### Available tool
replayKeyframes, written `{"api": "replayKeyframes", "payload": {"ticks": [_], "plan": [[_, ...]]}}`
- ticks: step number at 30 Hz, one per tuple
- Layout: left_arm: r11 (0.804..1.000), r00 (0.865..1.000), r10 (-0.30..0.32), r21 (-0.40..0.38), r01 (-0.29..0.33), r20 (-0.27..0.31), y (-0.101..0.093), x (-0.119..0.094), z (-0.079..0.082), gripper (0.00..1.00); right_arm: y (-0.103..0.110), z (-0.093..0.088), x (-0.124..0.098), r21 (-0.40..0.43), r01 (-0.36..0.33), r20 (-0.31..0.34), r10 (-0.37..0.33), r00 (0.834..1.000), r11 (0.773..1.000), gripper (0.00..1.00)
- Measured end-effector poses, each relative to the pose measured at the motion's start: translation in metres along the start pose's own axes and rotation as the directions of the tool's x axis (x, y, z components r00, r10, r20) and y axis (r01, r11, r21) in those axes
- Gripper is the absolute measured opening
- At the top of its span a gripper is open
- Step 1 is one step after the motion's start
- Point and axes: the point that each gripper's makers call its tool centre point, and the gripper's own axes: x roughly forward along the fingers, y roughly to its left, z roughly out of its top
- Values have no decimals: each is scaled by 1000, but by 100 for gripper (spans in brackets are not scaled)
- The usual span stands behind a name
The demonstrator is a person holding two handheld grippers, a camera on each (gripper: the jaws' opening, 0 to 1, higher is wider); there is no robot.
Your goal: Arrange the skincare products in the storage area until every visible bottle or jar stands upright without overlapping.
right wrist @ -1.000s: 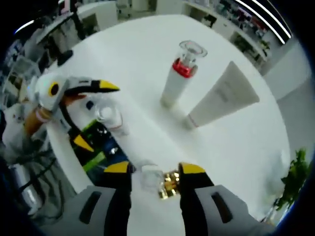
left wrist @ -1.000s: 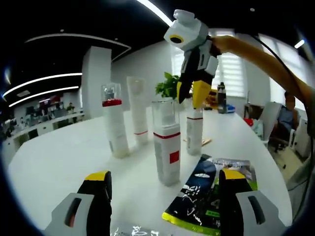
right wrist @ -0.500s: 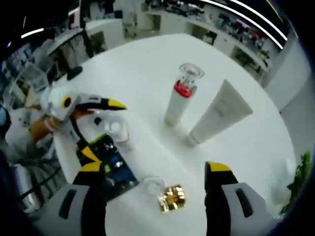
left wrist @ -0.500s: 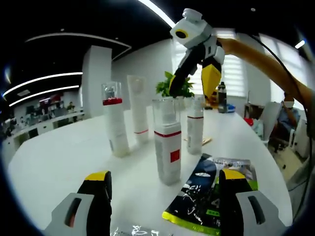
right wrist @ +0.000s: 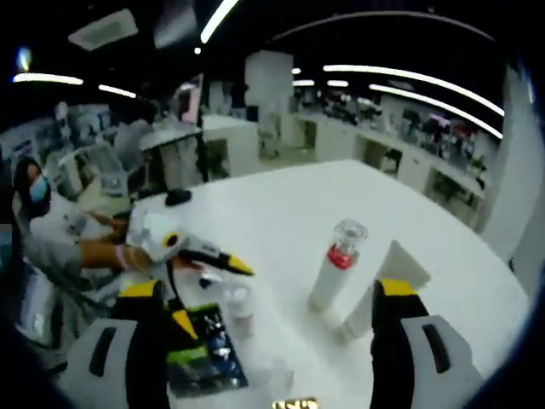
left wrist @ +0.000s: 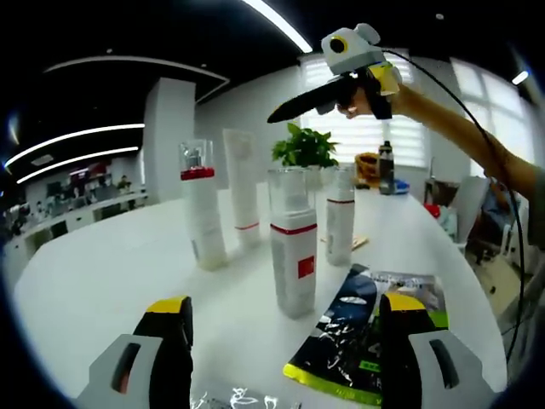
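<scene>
Four skincare containers stand upright on the white table [left wrist: 102, 281]: a red-collared bottle [left wrist: 201, 209], a white tube [left wrist: 241, 192], a red-banded bottle [left wrist: 294, 247] at the front and a slim white bottle [left wrist: 341, 217] behind it. My left gripper [left wrist: 285, 328] is low over the table's near edge, open and empty. My right gripper [left wrist: 332, 95] is high above the bottles, held by a hand. In the right gripper view its jaws [right wrist: 266, 294] are wide open with nothing between them. Below them are the red-collared bottle [right wrist: 335, 266], the tube [right wrist: 383, 294] and the left gripper [right wrist: 209, 294].
A dark and green foil packet [left wrist: 366, 332] lies flat right of the front bottle, also seen as the packet [right wrist: 203, 358]. A gold-coloured item [right wrist: 294, 402] sits at the bottom edge. A potted plant [left wrist: 305, 146] stands at the table's far side. People sit at the left [right wrist: 51, 230].
The right gripper opened and let go of the slim bottle's clear cap. It then rose well above the table and tilted toward level. The left gripper has stayed put.
</scene>
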Motion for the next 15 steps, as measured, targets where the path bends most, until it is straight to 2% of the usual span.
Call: {"api": "replayKeyframes", "payload": {"ticks": [1,2,5,7,10,12,13,15], "plan": [[1000,1000,0,0,0,1,0,0,0,93,2,7,-4,-29,9,49,-7,999,1000,97],[1000,1000,1,-2,-1,6,1,0,1,93,7,18,-11,-78,33,135,-23,991,996,95],[1000,1000,0,4,0,10,0,2,0,93,23,30,-26,-120,78,256,-45,966,990,92],[1000,1000,8,23,-8,16,-1,3,0,95,26,35,-38,-111,105,312,-66,948,988,95],[999,1000,5,40,-6,27,-5,2,3,99,36,42,-58,-94,160,441,-103,892,983,100],[999,999,5,44,-8,50,-7,-1,8,99,40,40,-72,-72,200,501,-137,854,977,100],[999,997,4,47,-8,72,-8,-2,12,99,42,39,-78,-73,214,526,-145,838,974,100],[999,991,-1,37,-4,134,-10,-5,25,99,41,30,-91,-68,289,563,-202,801,955,100]]}}
